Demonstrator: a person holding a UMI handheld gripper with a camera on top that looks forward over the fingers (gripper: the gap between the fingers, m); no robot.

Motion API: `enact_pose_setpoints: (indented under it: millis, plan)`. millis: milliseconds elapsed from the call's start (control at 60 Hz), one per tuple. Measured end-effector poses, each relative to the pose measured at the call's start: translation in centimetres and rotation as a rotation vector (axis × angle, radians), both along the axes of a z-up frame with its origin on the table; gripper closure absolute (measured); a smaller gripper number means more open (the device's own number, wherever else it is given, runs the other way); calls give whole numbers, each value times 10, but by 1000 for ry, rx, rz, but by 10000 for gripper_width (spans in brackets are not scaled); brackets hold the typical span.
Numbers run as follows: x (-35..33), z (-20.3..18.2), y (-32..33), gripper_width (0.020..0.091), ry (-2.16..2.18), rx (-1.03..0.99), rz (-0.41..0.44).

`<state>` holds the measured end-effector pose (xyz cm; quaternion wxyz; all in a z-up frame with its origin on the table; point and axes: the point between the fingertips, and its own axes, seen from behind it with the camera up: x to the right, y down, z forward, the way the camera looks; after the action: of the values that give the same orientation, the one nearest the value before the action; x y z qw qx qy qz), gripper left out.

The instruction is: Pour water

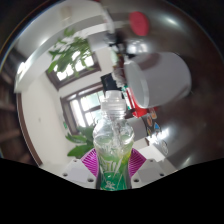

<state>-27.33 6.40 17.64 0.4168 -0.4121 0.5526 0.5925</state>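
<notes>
The tongs (112, 166) are clamped on a clear plastic bottle of greenish liquid (113, 140), lifted mid-carry; next apparently comes tipping it over a receiving vessel, none clearly visible.

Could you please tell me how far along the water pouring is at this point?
Done, it seems: the hand-held gripper is shut on the bottle, pink pads on both sides, and the bottle looks lifted. In hand: the bottle stands roughly upright with greenish liquid at its bottom. Left: the pour itself; no tilt shows, and I cannot make out a receiving cup. A plant and window lie beyond.
</notes>
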Motion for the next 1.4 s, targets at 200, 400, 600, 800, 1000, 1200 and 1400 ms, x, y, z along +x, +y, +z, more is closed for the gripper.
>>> enact_pose_setpoints:
  millis: [200, 400, 600, 800, 1000, 1200, 1400]
  plan:
    - [12, 55, 0, 746, -702, -6, 67]
    - [86, 107, 2, 736, -1510, -55, 15]
    - [188, 70, 6, 718, -1905, -272, -25]
    - [269, -6, 0, 719, -1826, -428, -22]
    - [294, -55, -1, 718, -1805, -403, -78]
    - [293, -70, -7, 717, -1794, -367, -89]
    - [289, -72, -8, 684, -1822, -362, -70]
